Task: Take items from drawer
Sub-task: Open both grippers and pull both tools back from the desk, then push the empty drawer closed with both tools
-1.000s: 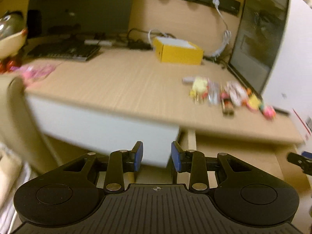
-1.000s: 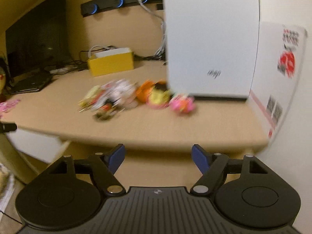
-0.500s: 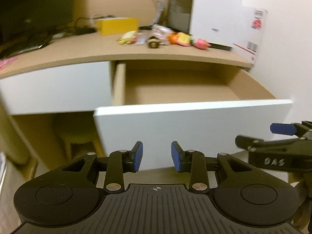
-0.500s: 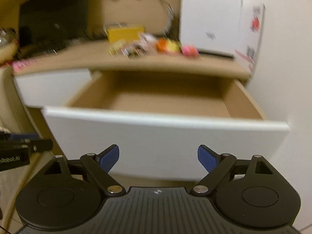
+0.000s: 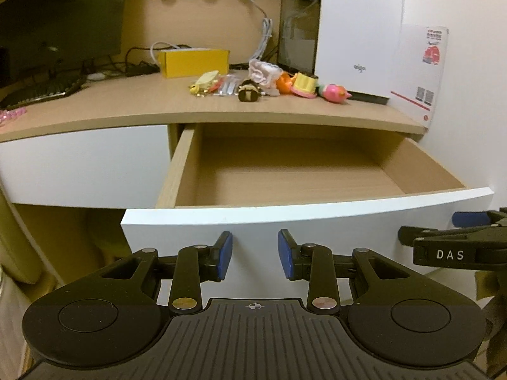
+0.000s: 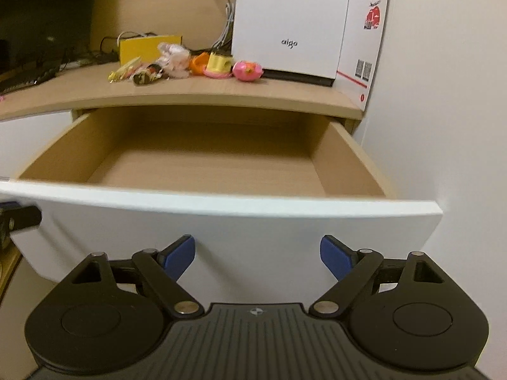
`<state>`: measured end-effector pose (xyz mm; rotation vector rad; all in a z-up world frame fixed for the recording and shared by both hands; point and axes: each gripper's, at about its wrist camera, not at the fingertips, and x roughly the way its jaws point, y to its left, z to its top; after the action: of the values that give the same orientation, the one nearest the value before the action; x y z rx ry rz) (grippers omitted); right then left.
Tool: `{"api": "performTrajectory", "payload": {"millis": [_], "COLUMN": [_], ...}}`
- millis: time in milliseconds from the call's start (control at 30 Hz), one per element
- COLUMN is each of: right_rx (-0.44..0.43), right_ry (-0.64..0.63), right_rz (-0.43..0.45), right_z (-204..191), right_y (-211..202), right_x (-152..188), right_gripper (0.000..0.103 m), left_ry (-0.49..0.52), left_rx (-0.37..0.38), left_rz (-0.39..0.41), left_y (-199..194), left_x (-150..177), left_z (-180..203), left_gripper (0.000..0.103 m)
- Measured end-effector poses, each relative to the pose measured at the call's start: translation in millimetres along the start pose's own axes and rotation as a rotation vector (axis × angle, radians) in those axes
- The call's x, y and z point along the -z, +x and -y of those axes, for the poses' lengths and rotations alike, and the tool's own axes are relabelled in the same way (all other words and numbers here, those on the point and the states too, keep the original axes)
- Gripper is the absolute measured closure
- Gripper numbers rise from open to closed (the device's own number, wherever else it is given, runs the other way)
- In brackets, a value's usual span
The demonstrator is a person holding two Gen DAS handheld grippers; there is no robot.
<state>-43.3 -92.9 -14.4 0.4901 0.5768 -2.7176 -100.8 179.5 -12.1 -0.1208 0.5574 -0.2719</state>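
White drawer front: the pulled-out drawer [image 5: 304,218] stands straight ahead of both tongs, its white panel filling the space behind their tips; only bare wooden floor and walls show inside.
Left tongs [image 5: 255,259]: part-open, blue pads apart with nothing between them, held just short of the drawer's front panel and below its top edge.
Right tongs [image 6: 257,257]: spread wide, nothing between the pads; the jaws have just been opening. They sit in front of the same panel, to the right of the left tongs, whose view catches them at its right edge [image 5: 456,247].
Desk top [image 5: 142,104]: above and beyond the drawer, further from both tongs.
Small toys [image 5: 269,84]: a loose cluster on the desk top, up and ahead of the tongs, past the back of the drawer; a pink round one [image 6: 247,71] lies at the right end, a yellow one [image 6: 218,63] just beside it.
Yellow box [image 5: 193,61]: behind the toys, to the upper left of the left tongs.
White case [image 6: 290,22]: upright on the desk, behind the pink toy, up and ahead of the right tongs.
Keyboard [image 5: 41,90]: far left on the desk.
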Motion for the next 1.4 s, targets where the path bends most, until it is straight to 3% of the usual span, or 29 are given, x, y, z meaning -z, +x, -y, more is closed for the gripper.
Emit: {"api": "performTrajectory", "payload": {"millis": [300, 833, 1100, 1167, 1400], "right_rx": [-0.046, -0.034, -0.015, -0.025, -0.061], "right_ry": [0.011, -0.019, -0.049, -0.043, -0.025], "right_rz": [-0.02, 0.007, 0.023, 0.003, -0.056], "right_z": [4.1, 6.9, 1.3, 1.9, 9.2], "right_y": [43.8, 128.4, 154.7, 159.6, 166.2], "right_x": [-33.5, -107.1, -126.2, -128.5, -132.0], "right_gripper": [0.016, 0.016, 0.015, 0.007, 0.007], "left_ry": [0.016, 0.014, -0.035, -0.044, -0.033], "left_rx": [-0.006, 0.018, 0.032, 0.032, 0.023], "left_rz": [-0.023, -0.009, -0.028, -0.033, -0.091], "left_y": [48.9, 143.2, 165.7, 166.0, 174.0], "left_x": [-33.5, -92.0, -109.2, -109.9, -112.9], "left_z": [-3.7, -14.7, -19.0, -18.1, -11.6], "left_gripper": [0.068, 0.068, 0.067, 0.066, 0.063]}}
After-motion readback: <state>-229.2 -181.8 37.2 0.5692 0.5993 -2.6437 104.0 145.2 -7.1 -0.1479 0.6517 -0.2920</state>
